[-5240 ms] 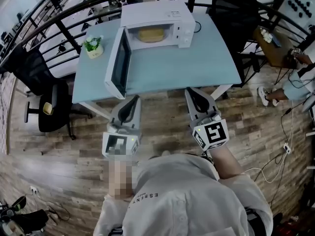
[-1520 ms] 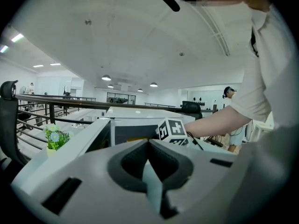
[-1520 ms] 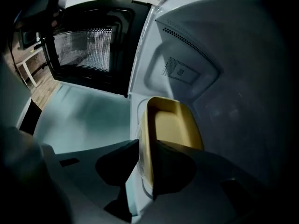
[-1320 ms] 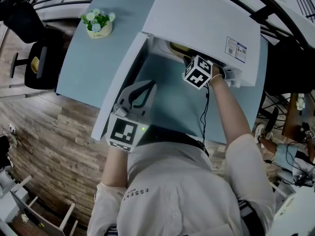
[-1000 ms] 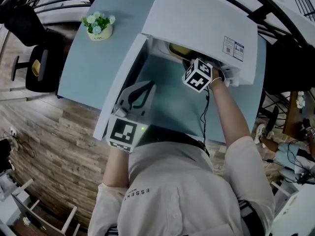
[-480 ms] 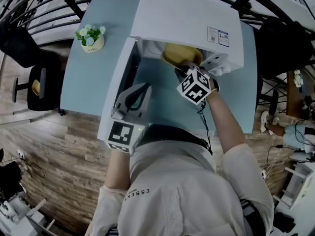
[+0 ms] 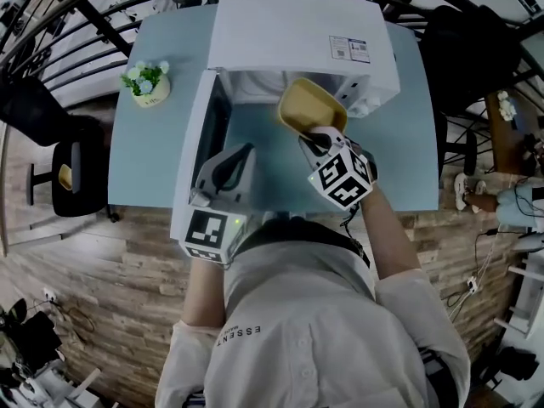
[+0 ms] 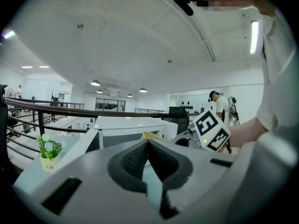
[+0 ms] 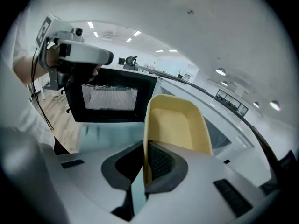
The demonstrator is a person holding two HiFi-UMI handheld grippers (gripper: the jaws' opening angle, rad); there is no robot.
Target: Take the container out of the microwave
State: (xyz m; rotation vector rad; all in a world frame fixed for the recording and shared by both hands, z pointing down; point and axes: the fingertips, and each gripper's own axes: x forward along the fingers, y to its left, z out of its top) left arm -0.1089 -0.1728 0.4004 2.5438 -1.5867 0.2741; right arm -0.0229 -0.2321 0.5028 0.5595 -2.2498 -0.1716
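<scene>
Gripping the near rim of a yellow container [image 7: 310, 109], the right gripper [image 7: 316, 140] has its jaws clenched on the container's thin wall, one pad inside and one outside, as the right gripper view shows. The container [image 9: 175, 125] is a shallow, rounded tub, and the part of its inside that shows is empty. It hangs from the right gripper [image 9: 145, 164] just in front of the microwave's mouth, above the pale blue table [image 7: 153, 151] and clear of its top. The white microwave [image 7: 297, 32] stands at the far side of the table with its door [image 7: 191, 164] swung wide to the person's left; the door's dark window [image 9: 110, 97] fills the background of the right gripper view. The left gripper [image 7: 238, 155] hangs beside the open door with its jaws pressed together and nothing between them, well apart from the container. A small pot of flowers [image 7: 144, 82] sits on the table's far left corner, beyond the door.
</scene>
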